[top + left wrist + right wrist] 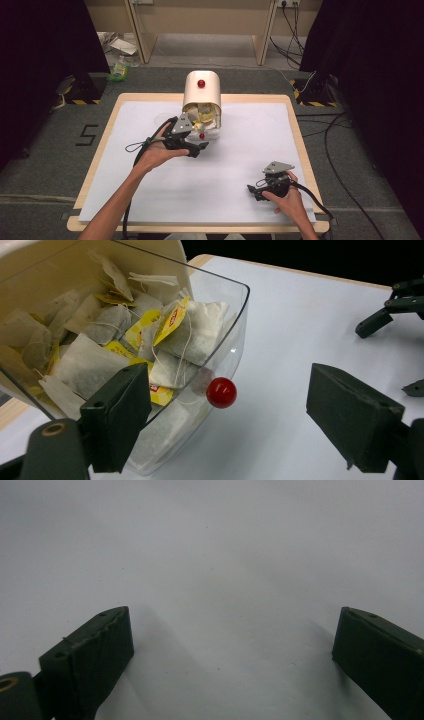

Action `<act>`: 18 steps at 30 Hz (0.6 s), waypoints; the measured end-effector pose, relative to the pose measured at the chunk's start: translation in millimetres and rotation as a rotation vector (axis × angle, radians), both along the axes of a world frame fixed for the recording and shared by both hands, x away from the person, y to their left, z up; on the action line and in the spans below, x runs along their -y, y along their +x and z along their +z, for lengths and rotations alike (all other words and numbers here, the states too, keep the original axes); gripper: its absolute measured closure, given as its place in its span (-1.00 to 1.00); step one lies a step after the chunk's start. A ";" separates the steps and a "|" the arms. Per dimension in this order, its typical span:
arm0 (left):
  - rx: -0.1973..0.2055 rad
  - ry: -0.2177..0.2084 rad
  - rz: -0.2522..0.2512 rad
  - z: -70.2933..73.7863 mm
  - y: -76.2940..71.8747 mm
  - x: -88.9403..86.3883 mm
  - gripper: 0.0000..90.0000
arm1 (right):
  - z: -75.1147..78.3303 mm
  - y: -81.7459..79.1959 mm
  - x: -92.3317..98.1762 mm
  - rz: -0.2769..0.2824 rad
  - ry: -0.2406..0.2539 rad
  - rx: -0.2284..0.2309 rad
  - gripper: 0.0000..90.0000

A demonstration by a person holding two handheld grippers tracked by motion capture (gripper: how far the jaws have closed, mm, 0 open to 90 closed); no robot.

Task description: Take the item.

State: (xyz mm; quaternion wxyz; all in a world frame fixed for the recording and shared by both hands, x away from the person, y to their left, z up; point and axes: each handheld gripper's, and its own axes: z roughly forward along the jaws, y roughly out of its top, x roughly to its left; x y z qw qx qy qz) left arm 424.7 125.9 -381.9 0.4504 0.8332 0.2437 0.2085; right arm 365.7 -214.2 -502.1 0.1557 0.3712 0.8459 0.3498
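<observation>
Two tools are in play at the white-covered bench (150, 200). My left tool (199, 146) hovers just in front of the cream, round-topped tea-bag dispenser (202, 90), whose clear plastic flap-drawer (235, 340) is tipped open toward me; its jaws stand wide apart and grip nothing. In the left gripper view one jaw overlaps the drawer's transparent wall, the other stands off over bare bench, and the small red ball knob (221, 392) on the drawer front lies between them, untouched.

The drawer is heaped with white paper tea bags (195, 335) bearing yellow tags and thin strings. I judge these bags very light, soft and easily torn; strings may snag on neighbours and drag a second bag out. A gentle pinch on the paper body of the topmost bag, near the rim, looks safest. The drawer itself seems stiff but smooth and thin-walled; its red knob is the natural hold, though small and round, so it may slip.

My right tool (260, 192) rests low over the near right part of the bench, well apart from the dispenser, jaws spread, empty.
</observation>
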 end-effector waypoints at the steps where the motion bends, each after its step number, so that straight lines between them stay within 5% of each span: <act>1: 0.000 -0.007 0.003 -0.7 -1.5 0.0 -0.60 | 0.0 0.0 0.0 0.000 0.000 0.000 -0.92; 18: -0.002 0.000 0.007 -7.5 -20.3 2.1 -0.57 | -0.1 0.2 0.1 0.003 -0.001 0.003 -0.92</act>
